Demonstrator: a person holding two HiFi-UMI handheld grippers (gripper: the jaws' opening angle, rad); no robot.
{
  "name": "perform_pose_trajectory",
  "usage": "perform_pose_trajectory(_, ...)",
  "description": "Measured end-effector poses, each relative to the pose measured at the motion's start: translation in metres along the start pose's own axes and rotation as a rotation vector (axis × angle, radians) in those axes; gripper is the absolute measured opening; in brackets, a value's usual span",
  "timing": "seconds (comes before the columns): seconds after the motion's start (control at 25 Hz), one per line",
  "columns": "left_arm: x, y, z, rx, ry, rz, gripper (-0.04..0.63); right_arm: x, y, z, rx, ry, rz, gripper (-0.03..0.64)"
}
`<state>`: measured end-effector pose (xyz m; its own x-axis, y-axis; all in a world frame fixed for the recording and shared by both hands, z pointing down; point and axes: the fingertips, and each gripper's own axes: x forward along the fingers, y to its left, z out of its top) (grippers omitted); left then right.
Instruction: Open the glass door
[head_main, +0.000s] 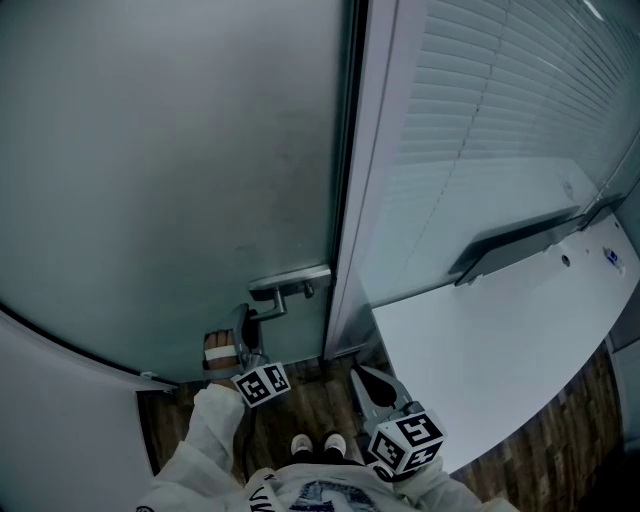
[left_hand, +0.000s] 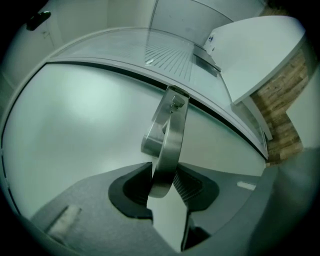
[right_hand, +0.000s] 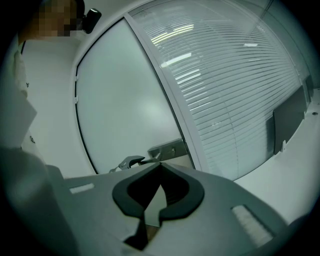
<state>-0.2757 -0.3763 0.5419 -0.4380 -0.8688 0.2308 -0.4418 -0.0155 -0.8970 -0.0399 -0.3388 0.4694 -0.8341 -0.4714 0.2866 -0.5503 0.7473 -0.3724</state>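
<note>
At our feet lies a dark wood-plank floor (head_main: 170, 432), with the toes of two pale shoes (head_main: 320, 443) just showing. To the right a white counter (head_main: 480, 335) sweeps out over that floor, and a long dark bracket-like piece (head_main: 520, 243) sits along its far edge. We cannot tell what that piece is.

Beyond the floor stands the glass door (head_main: 170, 170), a wide frosted pane. Its right edge lies along a pale upright frame (head_main: 358, 200). Past the frame, above the counter, is a glazed partition with closed white blinds (head_main: 500, 80) behind it. A plain white wall (head_main: 60, 420) borders the door on the left.

The right gripper (right_hand: 160, 163) hangs low in front of the frame, well apart from the door. Its fingertips are together with nothing between them.

The left gripper (left_hand: 163, 168), carried by a white sleeve (head_main: 215, 430), reaches up to the door handle (left_hand: 170, 135). This is a brushed-metal lever fixed near the door's right edge, low in the pane. Its free end passes down between this gripper's two dark pads (left_hand: 132, 187). The pads are closed in on the lever from both sides, and the handle's rounded tip pokes a little past them toward the camera. The lever's mounting end is farther off, at the metal plate (head_main: 292, 279) on the glass.
</note>
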Motion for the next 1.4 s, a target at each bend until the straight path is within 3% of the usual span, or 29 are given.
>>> perform_pose_trajectory(0.32, 0.006, -0.023, -0.007, -0.294, 0.016, -0.056, 0.126, 0.002, 0.001, -0.004, -0.002, 0.031, 0.032, 0.005)
perform_pose_trajectory(0.4, 0.005, -0.028, -0.009, -0.323, 0.024, -0.058, 0.125, 0.002, 0.003, -0.007, -0.003, 0.041, 0.046, 0.005)
perform_pose_trajectory(1.0, -0.029, -0.038, -0.008, -0.282, 0.068, -0.062, 0.124, -0.013, -0.008, -0.019, 0.032, 0.064, 0.086, 0.005)
perform_pose_trajectory(1.4, -0.067, -0.055, -0.011, -0.170, 0.093, -0.102, 0.100, -0.018, -0.002, -0.028, 0.036, 0.053, 0.125, 0.005)
